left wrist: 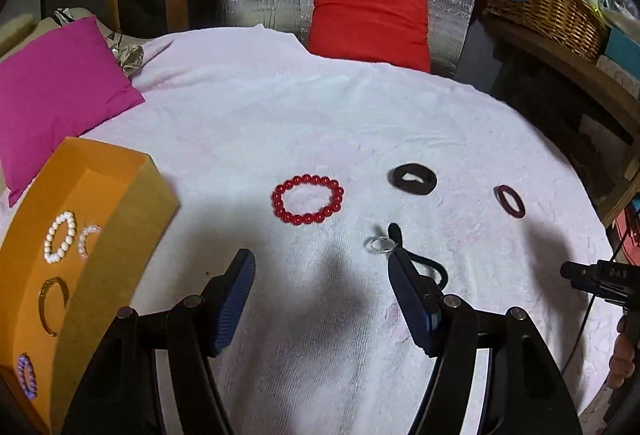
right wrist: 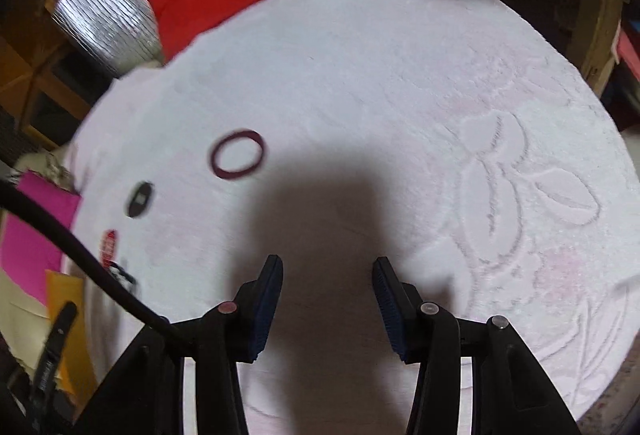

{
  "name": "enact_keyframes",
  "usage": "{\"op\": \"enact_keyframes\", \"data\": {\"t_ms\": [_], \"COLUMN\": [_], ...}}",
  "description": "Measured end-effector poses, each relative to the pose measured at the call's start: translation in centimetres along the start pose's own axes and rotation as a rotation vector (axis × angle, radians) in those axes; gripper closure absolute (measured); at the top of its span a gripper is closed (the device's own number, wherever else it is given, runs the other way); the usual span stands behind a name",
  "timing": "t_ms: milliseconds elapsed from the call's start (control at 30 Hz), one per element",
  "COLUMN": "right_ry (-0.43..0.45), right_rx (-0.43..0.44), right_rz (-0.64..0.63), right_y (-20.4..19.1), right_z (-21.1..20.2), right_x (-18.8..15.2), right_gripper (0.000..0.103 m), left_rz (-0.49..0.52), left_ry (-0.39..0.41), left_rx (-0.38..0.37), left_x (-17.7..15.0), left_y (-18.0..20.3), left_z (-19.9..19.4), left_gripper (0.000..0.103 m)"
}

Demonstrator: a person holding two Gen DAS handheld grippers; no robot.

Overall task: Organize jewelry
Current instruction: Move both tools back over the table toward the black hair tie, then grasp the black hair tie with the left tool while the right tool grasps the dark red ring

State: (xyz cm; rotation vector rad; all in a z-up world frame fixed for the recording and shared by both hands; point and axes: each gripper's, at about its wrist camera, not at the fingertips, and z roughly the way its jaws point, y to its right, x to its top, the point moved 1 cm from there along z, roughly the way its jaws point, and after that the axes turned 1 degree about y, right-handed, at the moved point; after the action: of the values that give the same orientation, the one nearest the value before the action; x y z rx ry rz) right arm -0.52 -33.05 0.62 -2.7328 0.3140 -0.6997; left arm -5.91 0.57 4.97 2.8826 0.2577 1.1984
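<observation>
Four pieces already lie inside the orange cardboard box [left wrist: 120, 219] off to the left of the left tool [left wrist: 320, 283]: a white beaded bracelet [left wrist: 60, 237], a pale clear-bead bracelet [left wrist: 86, 241], a thin gold bangle [left wrist: 52, 305] and a small purple beaded band [left wrist: 27, 381]. Both tools stand with their fingers apart and nothing between them.

Ahead of the left tool, on the white towelling cover of the tabletop [left wrist: 320, 115], sits the red round-bead bracelet [left wrist: 308, 199], slightly left of its centre line. Just off its right fingertip lies a small silver ring [left wrist: 378, 244] beside a black cord [left wrist: 424, 263]. Further ahead and to the right are a black fabric hair band [left wrist: 413, 178] and a dark maroon elastic loop [left wrist: 509, 200].

The right tool [right wrist: 328, 267] hovers over bare cloth, with the maroon loop [right wrist: 238, 154] ahead and to its left.

I'd judge the red bracelet light but slippery, its glossy beads likely to roll under the pads; pinching across one side of the loop looks safest. The silver ring is tiny and hard, sunk a little in the pile, so it may skid away. The fabric bands are soft and should squash easily under a pinch anywhere.
</observation>
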Motion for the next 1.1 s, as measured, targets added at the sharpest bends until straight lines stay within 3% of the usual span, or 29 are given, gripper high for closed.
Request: {"op": "enact_keyframes", "data": {"t_ms": [267,367,433,467,600,800,967,1100], "right_ry": [0.052,0.078,0.073,0.077,0.097,0.194,0.120,0.043], "right_rx": [-0.113,-0.160,-0.219,-0.248,-0.242,-0.254,-0.231,-0.228], "right_rz": [-0.079,-0.153,-0.215,-0.218,-0.178,-0.171,-0.136,-0.180], "right_y": [-1.5,-3.0,-4.4,-4.6,-4.4,-4.2,-4.2,-4.4], "right_z": [0.6,1.0,1.8,2.2,2.2,1.5,1.9,1.6], "right_x": [-1.5,-2.5,-3.2,-3.5,-3.6,-5.0,-3.8,-2.8], "right_gripper": [0.052,0.029,0.003,0.000,0.000,0.000,0.000,0.000], "left_rz": [0.007,-0.004,-0.006,-0.002,0.004,0.030,0.068,0.102], "left_ry": [-0.023,-0.038,-0.048,-0.051,-0.057,-0.068,-0.065,-0.084], "left_rx": [0.026,0.012,0.006,0.006,-0.010,-0.047,-0.098,-0.148], "left_x": [0.6,0.6,0.6,0.6,0.5,0.5,0.5,0.3], "left_y": [-1.0,-1.6,-1.9,-1.9,-2.1,-1.7,-0.5,0.9], "left_z": [0.6,0.7,0.7,0.7,0.5,0.6,0.4,0.7], "left_gripper": [0.033,0.033,0.033,0.033,0.033,0.033,0.033,0.033]}}
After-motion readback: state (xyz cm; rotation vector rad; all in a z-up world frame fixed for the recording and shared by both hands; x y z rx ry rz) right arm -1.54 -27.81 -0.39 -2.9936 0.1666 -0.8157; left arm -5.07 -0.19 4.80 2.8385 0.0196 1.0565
